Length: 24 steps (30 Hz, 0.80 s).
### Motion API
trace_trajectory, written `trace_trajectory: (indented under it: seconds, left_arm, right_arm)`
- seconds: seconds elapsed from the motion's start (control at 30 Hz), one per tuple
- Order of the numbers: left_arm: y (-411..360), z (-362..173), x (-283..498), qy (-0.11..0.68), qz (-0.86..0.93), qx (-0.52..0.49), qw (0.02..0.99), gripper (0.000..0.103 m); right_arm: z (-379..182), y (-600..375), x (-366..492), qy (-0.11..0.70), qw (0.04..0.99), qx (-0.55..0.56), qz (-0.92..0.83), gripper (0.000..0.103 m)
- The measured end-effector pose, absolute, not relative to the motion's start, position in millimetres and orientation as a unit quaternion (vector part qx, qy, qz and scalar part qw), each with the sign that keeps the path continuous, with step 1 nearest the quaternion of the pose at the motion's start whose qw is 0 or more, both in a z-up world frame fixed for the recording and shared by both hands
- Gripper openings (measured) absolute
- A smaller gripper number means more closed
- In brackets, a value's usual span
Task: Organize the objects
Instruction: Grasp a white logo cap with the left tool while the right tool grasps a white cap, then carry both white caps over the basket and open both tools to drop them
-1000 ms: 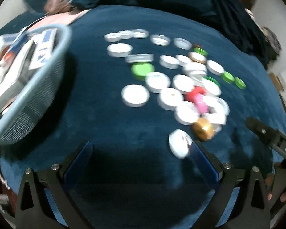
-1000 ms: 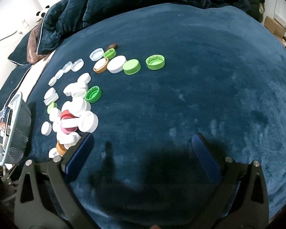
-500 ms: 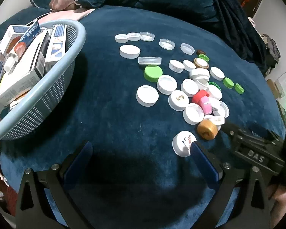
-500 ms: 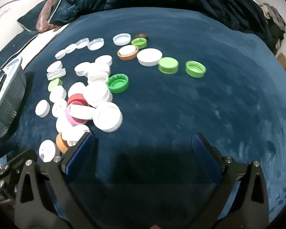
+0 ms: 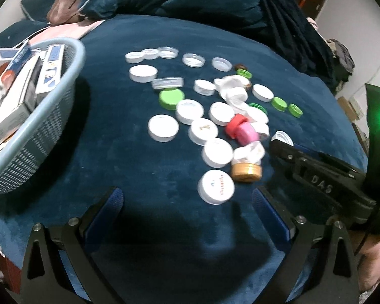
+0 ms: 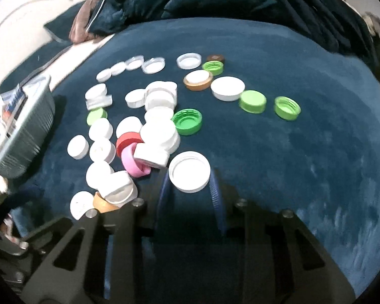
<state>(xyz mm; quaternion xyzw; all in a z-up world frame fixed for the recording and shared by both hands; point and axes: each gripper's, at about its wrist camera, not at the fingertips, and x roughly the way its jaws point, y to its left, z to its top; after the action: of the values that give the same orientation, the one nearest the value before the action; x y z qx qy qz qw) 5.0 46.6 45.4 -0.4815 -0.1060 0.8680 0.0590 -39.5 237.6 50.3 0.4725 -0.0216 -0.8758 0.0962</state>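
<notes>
We are clenching the right tool (image 6: 190, 190) across the rim of an upturned white cap (image 6: 189, 171) beside the pile on the bed (image 6: 291, 152); light, stiff, slippery plastic. The left tool (image 5: 187, 197) is hanging released.

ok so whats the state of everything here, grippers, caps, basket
right gripper: jaws have just closed, shut on the white cap
white cap: open side up, pinched at its edges
left gripper: open, nothing between the jaws
printed white cap: flat on the blanket, loose
gold cap: on its side
basket: filled with boxes
</notes>
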Motion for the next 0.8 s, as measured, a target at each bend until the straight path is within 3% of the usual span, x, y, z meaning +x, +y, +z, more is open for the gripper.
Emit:
trace_trajectory:
  seconds: [0.1, 0.2, 0.23, 0.27, 0.3, 0.8]
  left_arm:
    - [56, 44, 3, -0.098, 0.867, -0.483, 0.073, 0.097]
    - [67, 41, -1, -0.082, 0.864, -0.489, 0.085, 0.083]
    - [71, 39, -3, -0.077, 0.862, -0.494, 0.090, 0.073]
    - [72, 37, -3, -0.074, 0.860, -0.497, 0.092, 0.047]
    - [73, 35, -2, -0.071, 0.858, -0.500, 0.093, 0.033]
    - [48, 57, 10, -0.082, 0.873, -0.477, 0.067, 0.033]
  right_arm:
    - [52, 254, -35, -0.063, 0.076, 0.479, -0.872, 0.033]
    - [51, 266, -32, -0.083, 0.065, 0.485, -0.868, 0.034]
    - [50, 267, -31, -0.083, 0.064, 0.486, -0.868, 0.034]
    - [50, 266, -32, -0.082, 0.064, 0.486, -0.868, 0.034]
    - [50, 265, -31, -0.078, 0.064, 0.486, -0.868, 0.034]
    - [70, 236, -30, -0.068, 0.100, 0.461, -0.879, 0.034]
